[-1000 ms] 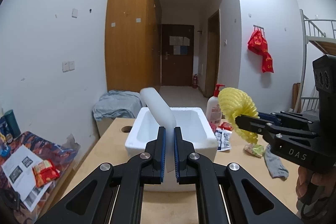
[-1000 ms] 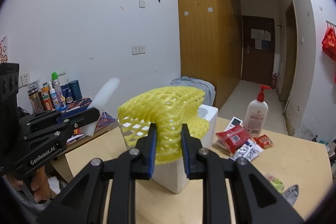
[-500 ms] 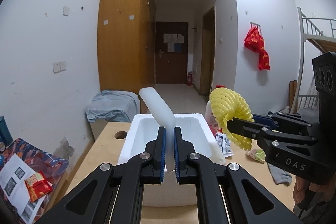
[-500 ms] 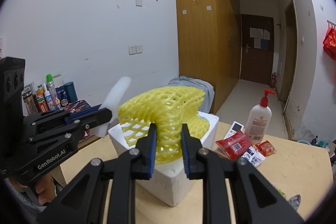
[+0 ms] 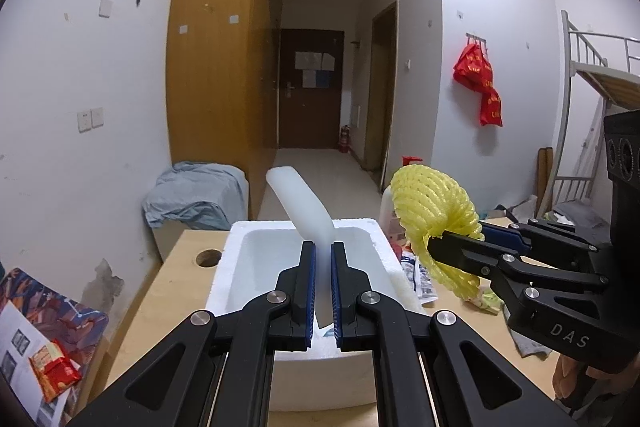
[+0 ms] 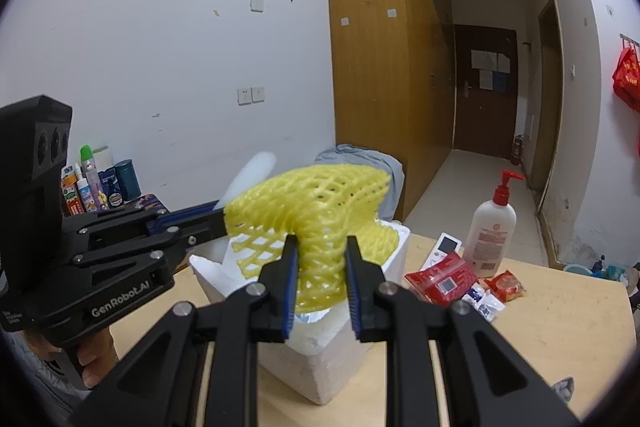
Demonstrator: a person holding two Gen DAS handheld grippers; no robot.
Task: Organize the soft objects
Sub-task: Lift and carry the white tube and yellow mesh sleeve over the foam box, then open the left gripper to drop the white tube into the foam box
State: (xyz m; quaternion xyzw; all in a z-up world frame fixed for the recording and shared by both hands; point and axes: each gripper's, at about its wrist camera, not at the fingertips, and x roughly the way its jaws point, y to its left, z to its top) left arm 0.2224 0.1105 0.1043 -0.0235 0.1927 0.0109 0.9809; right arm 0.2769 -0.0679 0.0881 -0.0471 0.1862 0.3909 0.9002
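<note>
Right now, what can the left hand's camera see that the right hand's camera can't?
Only the left wrist view shows the metal bunk-bed ladder, the round hole in the wooden table and the orange snack packet on the papers.

Only the right wrist view shows the row of toiletry bottles by the wall and the white remote control.

Both show the white styrofoam box, the white foam strip gripped by the left gripper, and the yellow foam fruit net gripped by the right gripper.
</note>
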